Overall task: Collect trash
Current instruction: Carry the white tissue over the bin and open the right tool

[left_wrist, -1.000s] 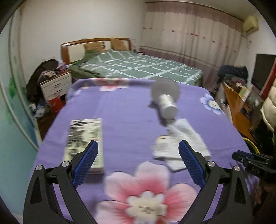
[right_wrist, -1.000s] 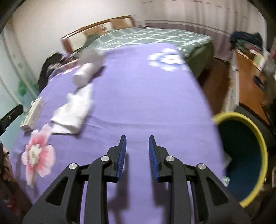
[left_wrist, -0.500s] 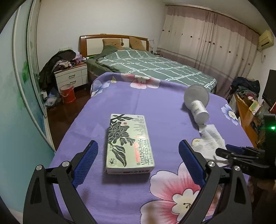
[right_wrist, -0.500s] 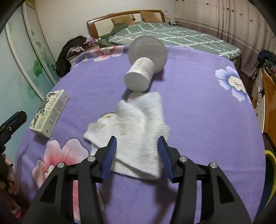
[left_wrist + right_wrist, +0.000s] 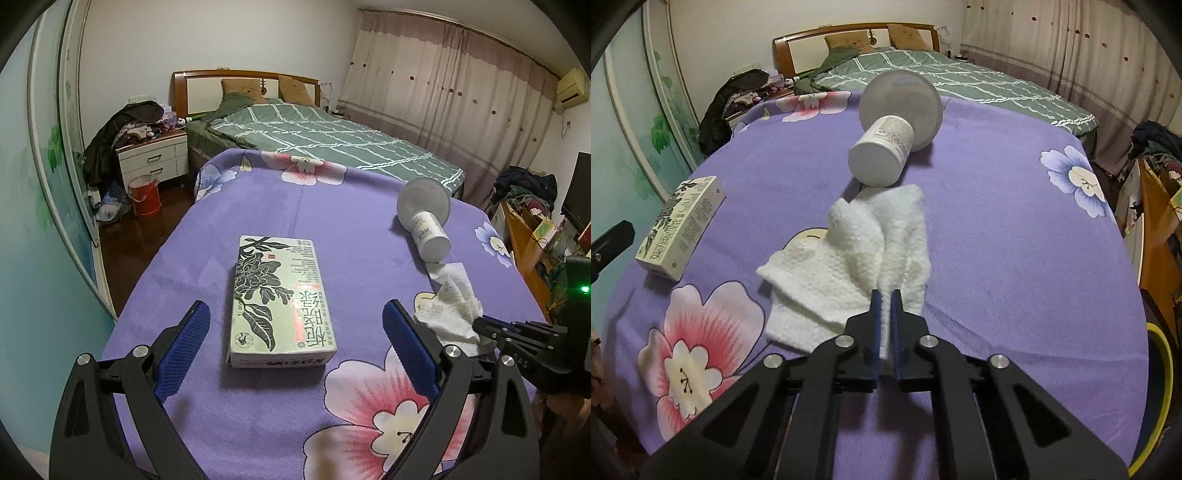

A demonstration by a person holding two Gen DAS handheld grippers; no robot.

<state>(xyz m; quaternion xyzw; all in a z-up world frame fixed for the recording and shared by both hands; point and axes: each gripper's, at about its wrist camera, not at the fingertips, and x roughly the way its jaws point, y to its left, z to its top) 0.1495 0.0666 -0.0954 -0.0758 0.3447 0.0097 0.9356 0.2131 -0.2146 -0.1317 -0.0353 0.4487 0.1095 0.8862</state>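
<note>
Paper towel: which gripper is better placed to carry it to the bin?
Right. The right gripper has just closed on the paper towel, with the bin on its side. The left gripper stands open before the box.

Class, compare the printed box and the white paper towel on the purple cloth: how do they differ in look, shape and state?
The printed box is rigid and rectangular; the white paper towel is soft and crumpled. The box bears dark flower print and text; the towel is plain white. The box lies untouched ahead of the open left gripper; the towel is pinched in the right gripper, whose jaws have just closed. Both rest on the purple flowered cloth.
</note>
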